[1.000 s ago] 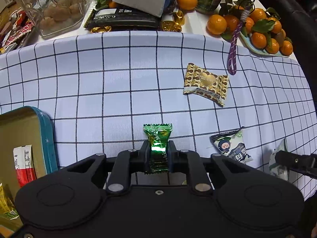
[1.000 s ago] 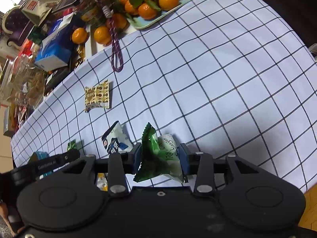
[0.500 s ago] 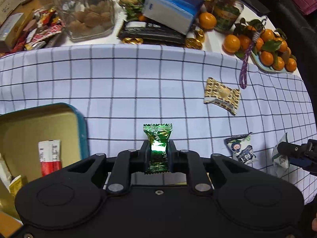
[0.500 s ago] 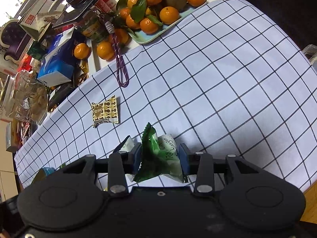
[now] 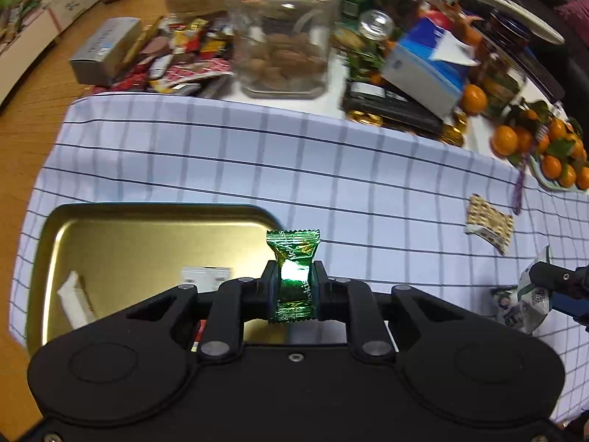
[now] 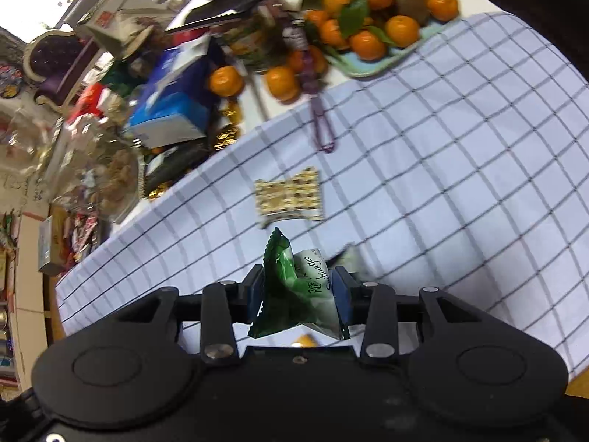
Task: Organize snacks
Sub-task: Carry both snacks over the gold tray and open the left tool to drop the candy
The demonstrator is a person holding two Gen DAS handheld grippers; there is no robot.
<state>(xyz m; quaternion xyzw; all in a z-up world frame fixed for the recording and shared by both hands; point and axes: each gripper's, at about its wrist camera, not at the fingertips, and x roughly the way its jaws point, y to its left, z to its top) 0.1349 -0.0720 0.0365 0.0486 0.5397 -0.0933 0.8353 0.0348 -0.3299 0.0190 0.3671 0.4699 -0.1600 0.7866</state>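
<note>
- I am pinching a green candy in my left hand-held gripper, jaws pressed together on its middle; the wrapper's crimped top is sticking up at the centre of the left view.
- Behind and left of the candy, the tin is lying on the checked cloth, its gold inside showing in the lower left of the frame.
- Inside the tin I am seeing a white packet near the left wall and another pale packet just left of my gripper; motion blur is hiding their print.
- My right hand-held gripper is clamping a green-and-white pouch, pads squeezing it from both sides at the lower centre of the right view.
- That same gripper and its pouch are showing at the right edge of the left view.
- A gold patterned packet is lying flat on the cloth just above the pouch in the right view; in the left view it is sitting at the right, mid-height.
- Another small packet is lying on the cloth at the right edge of the left view, partly hidden by the pouch.
- A purple cord is trailing onto the cloth from the top of the right view.
- Along the top of the left view the table is crowded: a glass jar, a blue tissue box and a plate of oranges.
</note>
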